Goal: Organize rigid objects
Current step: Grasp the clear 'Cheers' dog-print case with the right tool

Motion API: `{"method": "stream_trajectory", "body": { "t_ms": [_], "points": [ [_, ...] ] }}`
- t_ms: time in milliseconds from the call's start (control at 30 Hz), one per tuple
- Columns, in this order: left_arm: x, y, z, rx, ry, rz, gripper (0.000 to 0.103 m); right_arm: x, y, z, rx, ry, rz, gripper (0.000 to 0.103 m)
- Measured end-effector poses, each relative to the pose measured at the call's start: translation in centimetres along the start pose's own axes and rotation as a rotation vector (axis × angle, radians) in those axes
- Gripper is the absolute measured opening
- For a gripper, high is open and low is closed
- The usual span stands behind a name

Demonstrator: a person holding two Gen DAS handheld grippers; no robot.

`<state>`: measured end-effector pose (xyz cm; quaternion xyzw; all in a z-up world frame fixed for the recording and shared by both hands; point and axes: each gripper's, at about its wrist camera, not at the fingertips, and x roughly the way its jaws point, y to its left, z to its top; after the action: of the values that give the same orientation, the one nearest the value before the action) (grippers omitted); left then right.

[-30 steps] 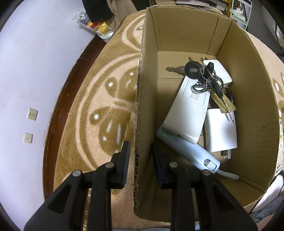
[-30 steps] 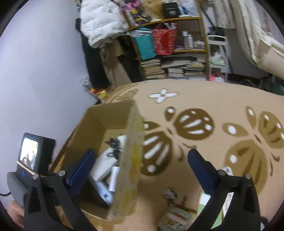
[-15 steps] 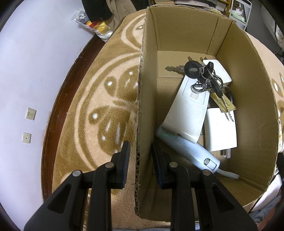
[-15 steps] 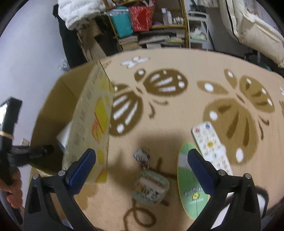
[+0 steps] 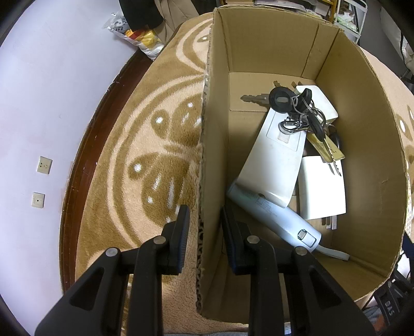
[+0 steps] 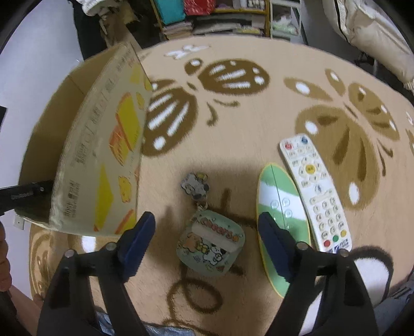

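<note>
My left gripper (image 5: 204, 232) is shut on the left wall of the cardboard box (image 5: 212, 165), one finger outside, one inside. The box holds a key bunch (image 5: 297, 108), a long white remote (image 5: 276, 157), a white block (image 5: 320, 186) and a pale blue device (image 5: 276, 217). My right gripper (image 6: 204, 240) is open and empty above the rug, over a pale green cartoon case (image 6: 211, 243) with a small charm (image 6: 195, 184). To its right lie a green-and-white oval case (image 6: 280, 206) and a white remote (image 6: 313, 186). The box (image 6: 103, 155) stands to the left.
A beige rug with brown butterfly patterns (image 6: 258, 116) covers the floor. A white wall with sockets (image 5: 44, 165) and dark baseboard lies left of the box. Cluttered shelves (image 6: 220, 15) stand at the back, bedding (image 6: 372, 33) at the far right.
My right gripper has swung from over the box down to the rug, now above the cartoon case. My left gripper and the box have stayed put.
</note>
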<state>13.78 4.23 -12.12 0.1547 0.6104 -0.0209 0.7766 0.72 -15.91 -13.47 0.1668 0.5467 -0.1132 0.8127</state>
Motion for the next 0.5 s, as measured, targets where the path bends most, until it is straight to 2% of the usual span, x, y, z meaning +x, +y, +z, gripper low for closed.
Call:
{"method": "stream_trajectory", "body": {
  "t_ms": [433, 500],
  "points": [
    [0.0, 0.0, 0.0, -0.002, 0.0, -0.002, 0.025, 1.4, 0.4, -0.1, 0.002, 0.075, -0.009, 0.084],
    [0.0, 0.1, 0.0, -0.003, 0.001, -0.004, 0.025, 1.7, 0.5, -0.1, -0.001, 0.085, -0.005, 0.078]
  ]
}}
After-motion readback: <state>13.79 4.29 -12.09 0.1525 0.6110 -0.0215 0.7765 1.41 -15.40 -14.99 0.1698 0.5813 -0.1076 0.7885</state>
